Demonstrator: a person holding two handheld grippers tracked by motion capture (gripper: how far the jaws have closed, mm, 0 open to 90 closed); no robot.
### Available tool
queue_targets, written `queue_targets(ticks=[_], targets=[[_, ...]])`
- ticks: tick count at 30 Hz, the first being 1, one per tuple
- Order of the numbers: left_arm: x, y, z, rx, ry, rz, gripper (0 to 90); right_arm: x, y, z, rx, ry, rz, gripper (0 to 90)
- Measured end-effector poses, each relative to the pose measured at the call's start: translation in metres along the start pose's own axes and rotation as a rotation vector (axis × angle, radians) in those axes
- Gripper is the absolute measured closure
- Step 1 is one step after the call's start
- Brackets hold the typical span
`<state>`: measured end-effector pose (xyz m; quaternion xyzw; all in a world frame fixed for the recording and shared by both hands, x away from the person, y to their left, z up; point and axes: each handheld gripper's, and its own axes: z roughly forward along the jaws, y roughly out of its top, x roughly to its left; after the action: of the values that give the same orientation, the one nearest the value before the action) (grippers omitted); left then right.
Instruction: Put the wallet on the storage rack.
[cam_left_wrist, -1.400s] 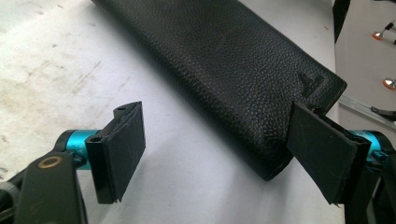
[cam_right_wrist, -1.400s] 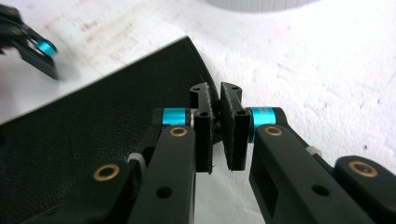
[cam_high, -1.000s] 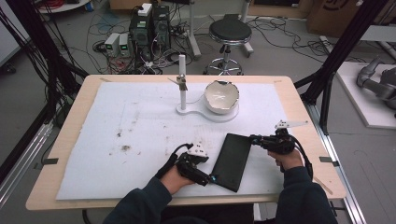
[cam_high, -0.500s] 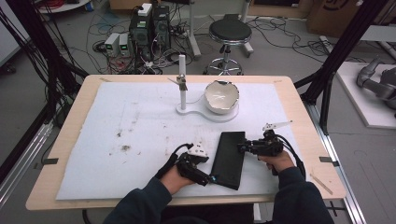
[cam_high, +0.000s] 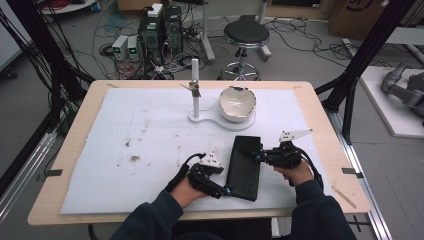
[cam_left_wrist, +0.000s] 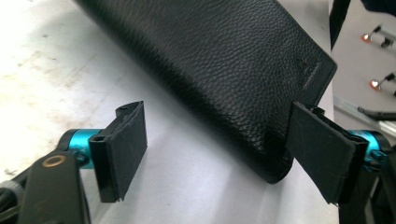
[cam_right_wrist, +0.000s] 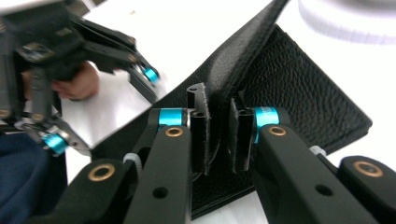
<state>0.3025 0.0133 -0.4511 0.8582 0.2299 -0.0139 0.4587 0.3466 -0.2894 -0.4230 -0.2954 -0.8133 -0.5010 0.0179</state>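
A: Why is the right tool (cam_right_wrist: 218, 135) clamped where it is?

B: Its 2 jaws have just been closing, and in the right gripper view they pinch the raised flap of the black leather wallet (cam_high: 244, 167). Gripping that free edge looks like the way to peel the cover open, while the rest of the wallet lies flat on the white mat (cam_high: 150, 130) covering the table (cam_high: 320, 115).

A: And the left tool (cam_left_wrist: 215, 154)?

B: Its jaws stand wide apart. In the left gripper view 1 pad (cam_left_wrist: 322, 154) sits right at the wallet's near corner and the other (cam_left_wrist: 122, 149) is well clear of the leather, over bare mat. I would judge it is placed there to steady that corner so the wallet does not slide as the flap lifts.

A: Where does the wallet lie, and how is it oriented?

B: Using the white bowl (cam_high: 238, 103) as landmark: the wallet lies near it, on the person's side, just below the bowl's stand (cam_high: 196, 90) in the high view. Its long axis runs from the person toward the bowl, tilted slightly, with the far short end pointing at the bowl.
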Motion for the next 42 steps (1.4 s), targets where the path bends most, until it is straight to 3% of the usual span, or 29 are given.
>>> queue_targets(ticks=[8, 11, 14, 20, 24, 25, 26, 31, 32, 33, 34, 37, 39, 42], targets=[[0.015, 0.004, -0.021, -0.152, 0.047, -0.032, 25.6, 0.023, 0.017, -0.008, -0.122, 0.024, -0.137, 86.1], [0.020, 0.010, -0.028, -0.202, 0.049, -0.042, 26.0, 0.027, 0.019, -0.008, -0.131, 0.032, -0.157, 86.1], [0.025, 0.017, -0.031, -0.245, 0.020, -0.043, 27.8, 0.032, 0.024, -0.008, -0.160, 0.038, -0.182, 86.1], [0.026, 0.027, -0.021, -0.250, -0.024, -0.024, 32.3, 0.039, 0.030, -0.007, -0.180, 0.053, -0.213, 86.1], [0.022, 0.030, -0.009, -0.215, -0.039, -0.013, 29.3, 0.042, 0.031, -0.006, -0.180, 0.054, -0.224, 86.0], [0.022, 0.030, -0.008, -0.207, -0.036, -0.003, 38.8, 0.042, 0.031, -0.006, -0.176, 0.047, -0.221, 86.0], [0.021, 0.030, -0.008, -0.213, -0.046, 0.007, 38.8, 0.042, 0.031, -0.006, -0.176, 0.047, -0.221, 86.0], [0.026, 0.031, -0.015, -0.247, -0.078, -0.023, 60.7, 0.041, 0.031, -0.007, -0.172, 0.029, -0.217, 84.7], [0.026, 0.031, -0.016, -0.257, -0.086, -0.027, 63.1, 0.040, 0.031, -0.007, -0.177, 0.024, -0.210, 83.2], [0.027, 0.032, -0.017, -0.264, -0.095, -0.025, 68.6, 0.039, 0.031, -0.008, -0.181, 0.001, -0.207, 75.4], [0.027, 0.032, -0.018, -0.275, -0.101, -0.024, 68.6, 0.039, 0.031, -0.008, -0.181, 0.001, -0.207, 75.4], [0.027, 0.032, -0.020, -0.278, -0.106, -0.012, 71.4, 0.037, 0.031, -0.009, -0.202, -0.016, -0.200, 59.7], [0.029, 0.032, -0.021, -0.276, -0.111, -0.018, 71.5, 0.038, 0.033, -0.010, -0.236, -0.051, -0.219, 46.9], [0.029, 0.032, -0.024, -0.283, -0.115, -0.005, 71.8, 0.040, 0.038, -0.013, -0.255, -0.094, -0.259, 36.5]])
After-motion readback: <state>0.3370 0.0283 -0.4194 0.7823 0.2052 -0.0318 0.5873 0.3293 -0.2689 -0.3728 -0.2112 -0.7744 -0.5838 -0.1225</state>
